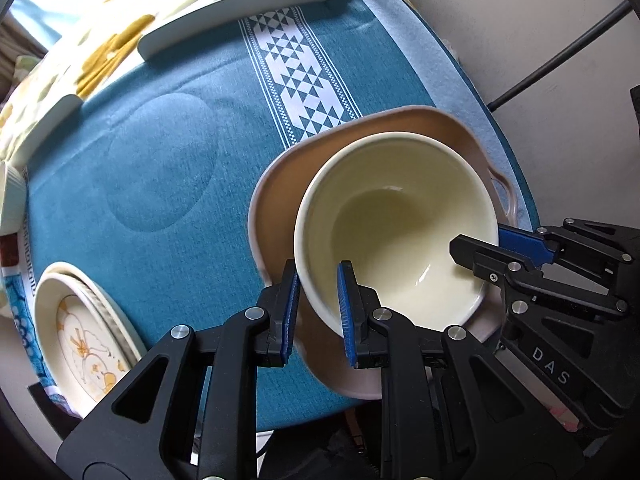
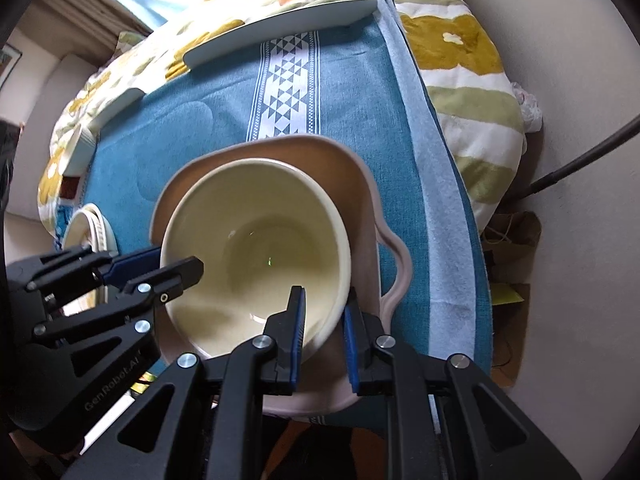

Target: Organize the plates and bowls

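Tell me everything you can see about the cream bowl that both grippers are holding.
The cream bowl is round, deep, glossy like glazed ceramic, and empty. It sits tilted over the pink handled dish on the blue cloth. The left gripper and right gripper each pinch its rim at opposite sides, one finger inside, one outside.
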Demonstrator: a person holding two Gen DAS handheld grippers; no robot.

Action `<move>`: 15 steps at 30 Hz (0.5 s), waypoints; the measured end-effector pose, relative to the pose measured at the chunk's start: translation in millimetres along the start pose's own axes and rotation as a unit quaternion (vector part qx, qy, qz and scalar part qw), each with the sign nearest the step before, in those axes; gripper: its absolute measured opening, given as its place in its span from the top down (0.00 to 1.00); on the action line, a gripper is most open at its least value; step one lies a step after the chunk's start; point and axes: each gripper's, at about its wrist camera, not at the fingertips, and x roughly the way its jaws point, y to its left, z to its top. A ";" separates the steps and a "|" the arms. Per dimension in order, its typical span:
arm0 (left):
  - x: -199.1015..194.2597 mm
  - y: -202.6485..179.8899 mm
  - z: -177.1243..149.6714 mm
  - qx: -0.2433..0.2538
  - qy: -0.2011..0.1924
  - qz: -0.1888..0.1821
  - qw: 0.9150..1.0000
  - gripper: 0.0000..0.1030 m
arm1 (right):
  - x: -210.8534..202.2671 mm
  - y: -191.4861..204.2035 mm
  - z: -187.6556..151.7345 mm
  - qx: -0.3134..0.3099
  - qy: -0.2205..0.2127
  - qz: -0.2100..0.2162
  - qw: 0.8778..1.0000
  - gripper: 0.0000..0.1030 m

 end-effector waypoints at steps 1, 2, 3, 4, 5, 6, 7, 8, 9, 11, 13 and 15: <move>-1.0 -0.3 0.2 0.000 -0.001 0.001 1.000 0.85 | -1.0 0.2 -0.2 -0.002 0.000 -0.002 1.000 0.84; -1.8 -0.5 0.3 -0.001 -0.003 0.001 1.000 0.85 | -2.0 -0.1 -0.5 -0.003 0.000 -0.004 1.000 0.84; -2.7 -0.6 0.9 -0.001 -0.004 0.001 1.000 0.85 | -3.7 -0.3 -1.0 -0.003 -0.001 -0.005 1.000 0.84; -3.8 -0.4 1.1 -0.002 -0.005 0.001 1.000 0.85 | -5.9 -0.5 -1.6 -0.003 -0.003 -0.006 1.000 0.84; -5.8 0.1 0.5 -0.002 -0.007 0.001 1.000 0.85 | -7.9 -0.8 -2.0 -0.003 -0.005 -0.006 1.000 0.84; -8.1 0.4 0.8 -0.003 -0.009 0.001 1.000 0.85 | -10.3 -0.9 -2.5 -0.003 -0.007 -0.007 1.000 0.84; -10.0 0.1 0.1 -0.003 -0.012 0.001 1.000 0.85 | -13.2 -0.6 -3.2 -0.003 -0.010 -0.007 1.000 0.84; -12.6 -0.1 0.1 -0.003 -0.015 0.001 1.000 0.85 | -16.5 -0.5 -4.2 -0.004 -0.014 -0.007 1.000 0.84; -14.3 -0.8 -0.1 -0.003 -0.017 0.002 1.000 0.85 | -18.2 -0.5 -4.6 -0.004 -0.017 -0.006 1.000 0.84; -17.6 -1.7 -1.3 -0.003 -0.020 0.002 1.000 0.85 | -21.4 0.0 -6.8 -0.003 -0.022 -0.003 1.000 0.84; -23.3 -2.4 -3.5 -0.005 -0.026 -0.004 1.000 0.85 | -26.2 1.6 -9.3 -0.005 -0.027 -0.004 1.000 0.84; -32.5 -4.9 -6.2 -0.003 -0.037 0.000 0.999 0.85 | -34.8 3.7 -11.5 -0.007 -0.038 -0.002 0.999 0.84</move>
